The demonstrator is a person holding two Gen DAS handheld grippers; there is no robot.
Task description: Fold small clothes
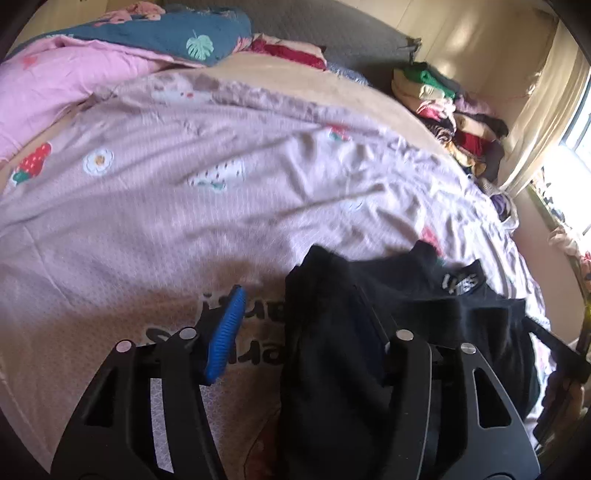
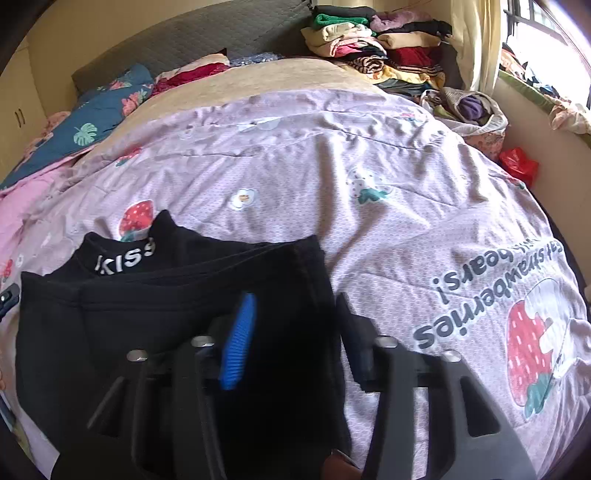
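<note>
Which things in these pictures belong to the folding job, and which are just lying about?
Job: black garment; left tongs; right tongs; strawberry bedsheet.
Lying about: stacked clothes; blue floral quilt; red bag.

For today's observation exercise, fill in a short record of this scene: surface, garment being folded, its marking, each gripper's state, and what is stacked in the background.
surface: bed with a pink strawberry-print quilt
garment: black top, lying partly folded on the quilt
marking: white letters "KISS" on its collar
left gripper: open, black fabric between the fingers
right gripper: open, over the garment's right edge
background: pile of folded clothes at the far side of the bed
</note>
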